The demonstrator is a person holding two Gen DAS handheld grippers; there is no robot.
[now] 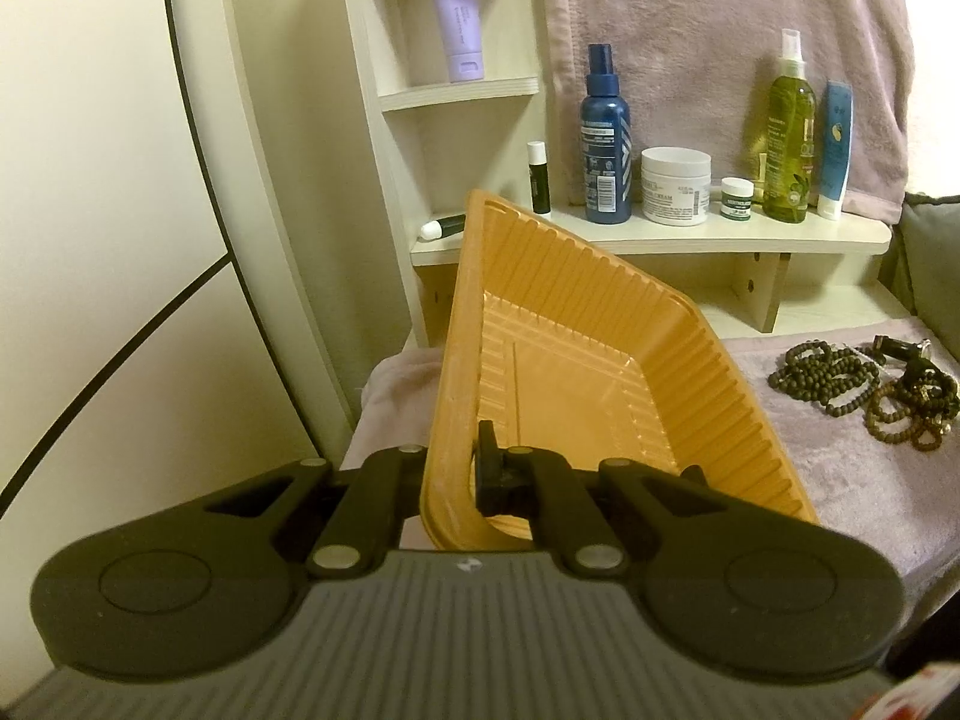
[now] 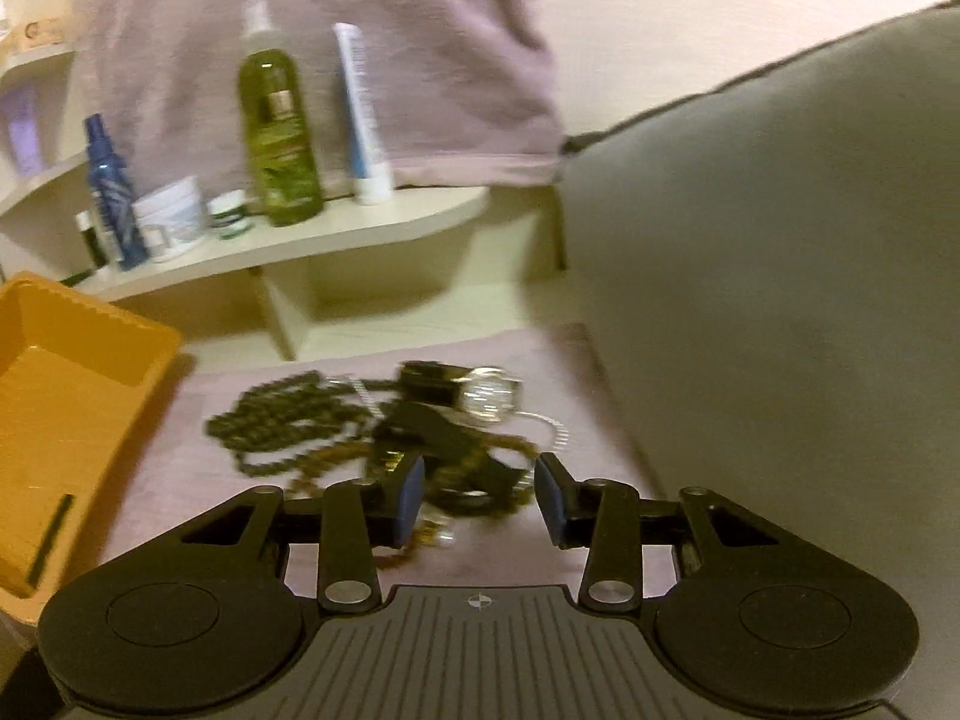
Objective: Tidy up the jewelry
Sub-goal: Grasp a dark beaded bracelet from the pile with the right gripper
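The left hand-held gripper (image 1: 453,474) is clenched on the near wall of the orange tray (image 1: 576,324), tilting it. The right hand-held gripper (image 2: 480,495), jaws apart and holding nothing, hovers just short of the jewelry pile (image 2: 384,426), which lies on the lilac cloth (image 2: 492,558) ahead.

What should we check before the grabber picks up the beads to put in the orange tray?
1. Left gripper clamped on the orange tray wall: ok.
2. Tray tipped with its opening showing: ok.
3. Tray has room: ok, only a thin dark stick in it.
4. Right gripper jaws open: ok.
5. Jewelry pile ahead of the jaws: ok, not yet gripped.
6. One piece free of the tangle: cannot tell, blurred.
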